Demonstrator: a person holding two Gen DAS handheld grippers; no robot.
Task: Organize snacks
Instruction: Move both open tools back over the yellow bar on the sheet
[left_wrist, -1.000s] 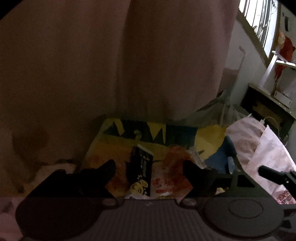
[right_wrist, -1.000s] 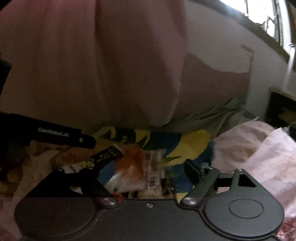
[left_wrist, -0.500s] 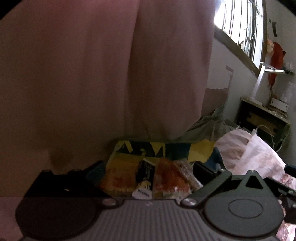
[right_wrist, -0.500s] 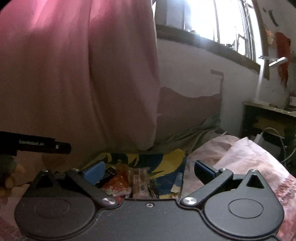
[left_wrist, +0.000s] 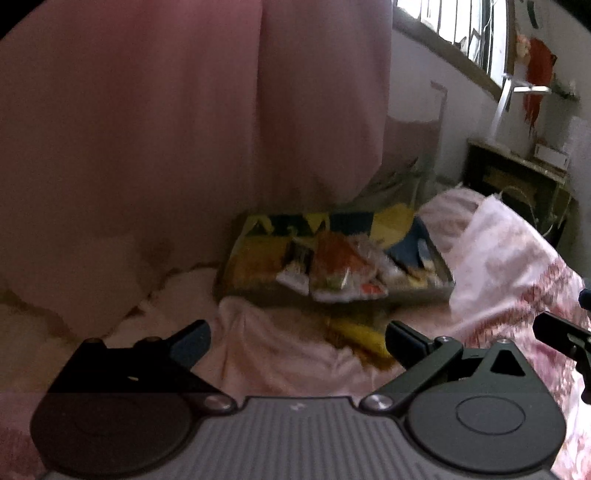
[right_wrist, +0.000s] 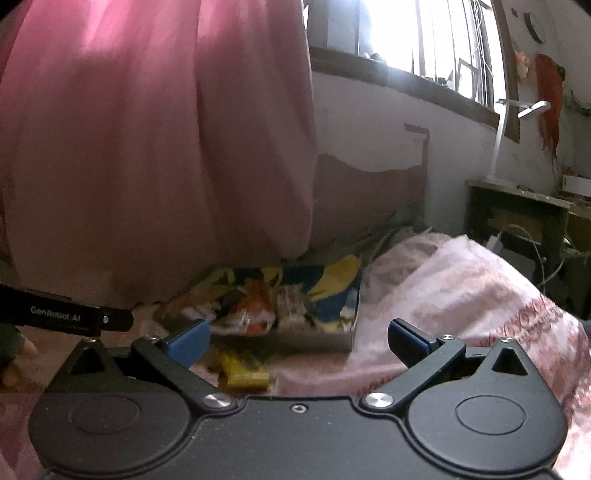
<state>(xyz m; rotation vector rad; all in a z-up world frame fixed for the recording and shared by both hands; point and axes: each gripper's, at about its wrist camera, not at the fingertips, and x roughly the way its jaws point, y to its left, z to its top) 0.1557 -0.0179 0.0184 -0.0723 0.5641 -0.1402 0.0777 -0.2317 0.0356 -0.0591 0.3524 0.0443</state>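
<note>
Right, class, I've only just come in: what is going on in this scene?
A person is sorting snacks on a bed with a gripper in each hand. Several packets lie in a colourful patterned box against the pink curtain. The left gripper and right gripper have both just opened and hold nothing, some way short of the box. One yellow packet lies outside the box on the pink blanket.

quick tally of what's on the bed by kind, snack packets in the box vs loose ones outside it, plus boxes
patterned box: 1
snack packets in the box: at least 3, heaped and blurred, so no exact count
loose yellow packet on the pink bedding, in front of the box: 1
total: at least 5 things
</note>
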